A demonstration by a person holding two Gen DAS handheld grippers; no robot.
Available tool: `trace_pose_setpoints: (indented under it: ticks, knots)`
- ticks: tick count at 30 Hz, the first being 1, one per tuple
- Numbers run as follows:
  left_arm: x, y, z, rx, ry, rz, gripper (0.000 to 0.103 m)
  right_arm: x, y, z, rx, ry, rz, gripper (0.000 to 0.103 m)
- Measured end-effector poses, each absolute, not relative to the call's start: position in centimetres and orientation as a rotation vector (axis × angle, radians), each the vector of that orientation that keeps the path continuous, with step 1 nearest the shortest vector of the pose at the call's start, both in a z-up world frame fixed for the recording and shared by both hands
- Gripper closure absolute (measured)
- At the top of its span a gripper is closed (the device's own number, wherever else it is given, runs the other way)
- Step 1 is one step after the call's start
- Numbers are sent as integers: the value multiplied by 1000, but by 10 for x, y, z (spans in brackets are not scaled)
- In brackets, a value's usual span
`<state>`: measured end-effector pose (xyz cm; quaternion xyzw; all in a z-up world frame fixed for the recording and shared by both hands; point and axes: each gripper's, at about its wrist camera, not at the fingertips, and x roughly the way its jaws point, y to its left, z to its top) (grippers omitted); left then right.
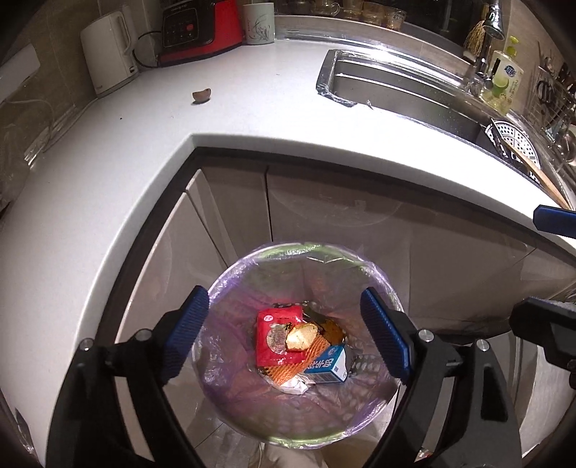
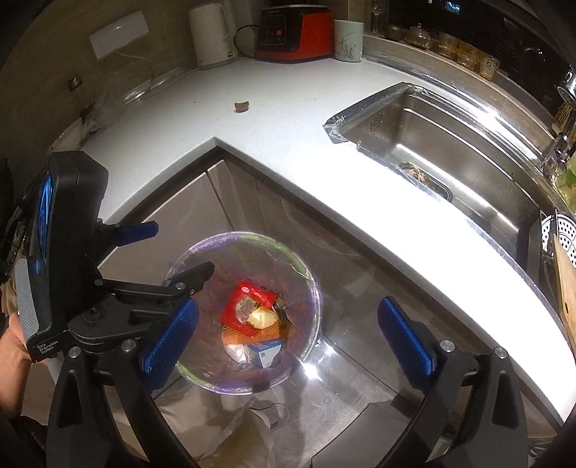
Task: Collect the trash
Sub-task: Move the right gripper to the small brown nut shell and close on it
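Note:
A round bin point(image 1: 248, 259) point(image 2: 310, 279) with a clear purple liner stands on the floor by the cabinet corner. In it lie a red packet point(image 1: 273, 342) point(image 2: 240, 306), a pale food scrap point(image 1: 300, 336) point(image 2: 262, 318), an orange foam net point(image 1: 288, 369) and a blue-white carton point(image 1: 329, 363) point(image 2: 268, 351). My left gripper point(image 1: 284, 300) point(image 2: 172, 252) hangs open above the bin with nothing between its blue pads. My right gripper point(image 2: 289, 306) point(image 1: 547, 266) also stands open and empty over the bin's right side. A small brown shell piece point(image 1: 201, 96) point(image 2: 242, 106) lies on the white counter point(image 1: 252, 108).
A white kettle point(image 1: 108, 54), a red cooker point(image 1: 198, 28) and a mug point(image 1: 258, 23) stand at the counter's back. A steel sink point(image 2: 450, 151) lies to the right, with a strainer and wooden board beyond. A hand point(image 2: 14, 352) holds the left gripper's handle.

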<state>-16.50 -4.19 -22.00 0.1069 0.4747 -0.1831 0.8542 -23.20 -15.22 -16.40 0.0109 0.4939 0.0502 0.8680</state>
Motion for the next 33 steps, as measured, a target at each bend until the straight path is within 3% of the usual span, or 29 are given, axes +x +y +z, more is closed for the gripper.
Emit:
trace_pose_setpoints:
  ticks: [7, 24, 33]
  knots:
    - [-137, -13, -177, 160, 920, -311, 8, -199, -151, -142, 47, 971, 129, 2]
    - [-51, 76, -137, 94, 840, -70, 8, -8, -74, -163, -47, 869, 254, 3]
    - [-26, 110, -135, 16, 823, -19, 8, 42, -68, -192, -5, 912, 241, 3]
